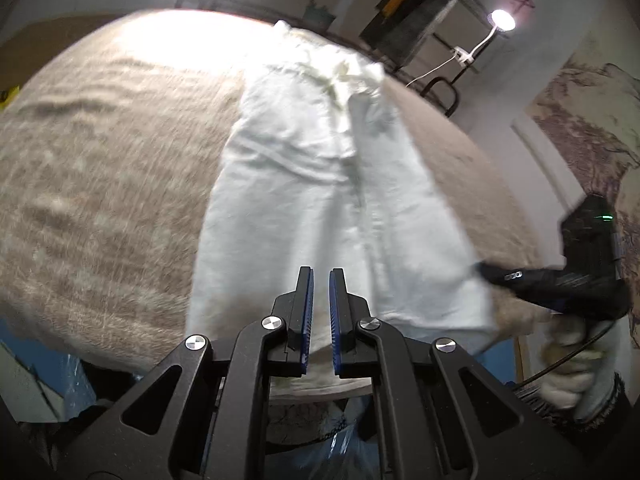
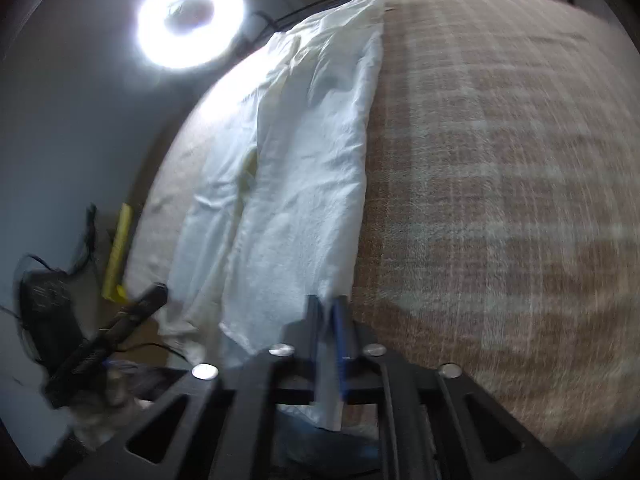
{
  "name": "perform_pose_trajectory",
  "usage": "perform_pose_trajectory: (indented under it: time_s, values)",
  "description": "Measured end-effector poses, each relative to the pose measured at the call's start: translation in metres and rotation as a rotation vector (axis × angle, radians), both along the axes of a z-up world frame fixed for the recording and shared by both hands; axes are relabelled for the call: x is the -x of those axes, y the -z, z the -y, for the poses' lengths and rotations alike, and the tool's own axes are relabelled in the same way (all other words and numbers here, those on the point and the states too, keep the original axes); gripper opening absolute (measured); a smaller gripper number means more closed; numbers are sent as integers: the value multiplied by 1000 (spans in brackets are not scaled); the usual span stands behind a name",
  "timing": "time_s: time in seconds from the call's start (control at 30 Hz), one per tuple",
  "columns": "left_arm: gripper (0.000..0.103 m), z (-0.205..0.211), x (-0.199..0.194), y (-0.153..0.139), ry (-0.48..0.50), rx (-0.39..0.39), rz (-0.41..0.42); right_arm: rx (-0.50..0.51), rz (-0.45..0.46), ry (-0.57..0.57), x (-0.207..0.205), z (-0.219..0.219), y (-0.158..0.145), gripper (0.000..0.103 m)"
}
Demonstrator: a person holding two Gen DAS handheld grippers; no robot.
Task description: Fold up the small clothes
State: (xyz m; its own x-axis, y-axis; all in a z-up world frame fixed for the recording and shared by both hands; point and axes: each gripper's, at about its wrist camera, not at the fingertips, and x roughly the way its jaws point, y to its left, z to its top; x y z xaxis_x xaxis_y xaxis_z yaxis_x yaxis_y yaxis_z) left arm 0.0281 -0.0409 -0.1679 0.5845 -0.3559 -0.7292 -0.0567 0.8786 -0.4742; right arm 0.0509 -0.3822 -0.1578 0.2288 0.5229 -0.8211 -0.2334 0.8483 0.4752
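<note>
The white garment (image 2: 304, 184) lies stretched ahead of both tools on the brown cloth (image 2: 500, 200), its near edge pinched in the right gripper (image 2: 329, 304), while the left gripper (image 1: 321, 276) stands slightly apart, empty.

Motion blur smears the right tongs (image 2: 327, 316) and woven cloth (image 2: 500, 200).

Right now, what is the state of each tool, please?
Left tool: open a little, holding nothing.
Right tool: closed on the hem of the white garment.
</note>
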Motion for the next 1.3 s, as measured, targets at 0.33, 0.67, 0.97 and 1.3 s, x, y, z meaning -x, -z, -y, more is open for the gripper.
perform_pose_trajectory:
  time_s: [0.33,0.67,0.97,1.3]
  values:
    - [4,-18,8,4,-39,-31,-1,-53,-36,85,16,26,20,0]
    - [4,-43,13,-2,-87,-46,3,-10,-9,1,25,7,19,5]
    - [4,-30,4,-10,-30,-78,3,78,11,-46,33,2,22,9]
    - [4,45,-56,-57,193,-117,84,40,170,-29,3,-1,-52,31]
